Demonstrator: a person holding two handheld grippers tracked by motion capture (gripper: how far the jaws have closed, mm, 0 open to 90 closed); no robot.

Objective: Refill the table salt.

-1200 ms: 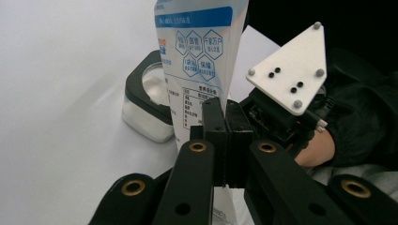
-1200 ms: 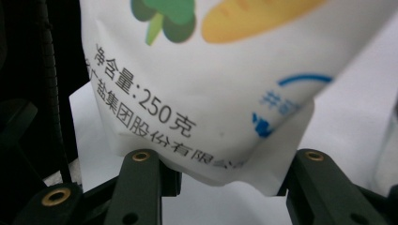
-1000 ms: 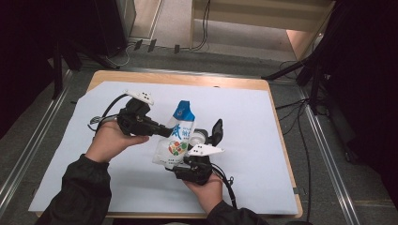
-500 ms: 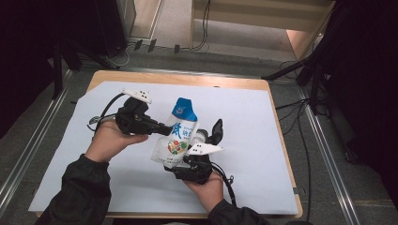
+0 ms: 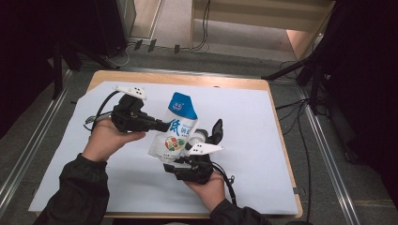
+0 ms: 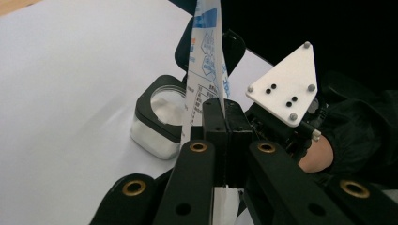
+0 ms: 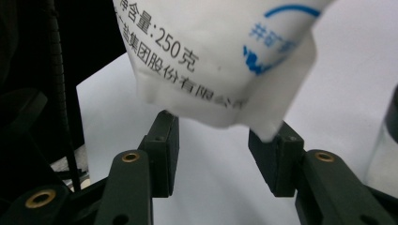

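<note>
**Pouch held up by the left hand-held gripper, right jaws apart under it**

High view: the left hand-held gripper (image 5: 162, 125) reaches in level from the left and pinches the side of the pouch (image 5: 176, 129), which hangs tilted above the table (image 5: 263, 122). The right hand-held gripper (image 5: 206, 140) points up beside the pouch's lower end.

Left gripper view: jaws clamped flat on the pouch edge (image 6: 206, 61). Behind stands a square jar (image 6: 157, 123) with white contents, possibly a powder.

Right gripper view: jaws half apart, having just been opening; the pouch's bottom (image 7: 216, 61) hangs above them, its corner perhaps brushing one pad.
</note>
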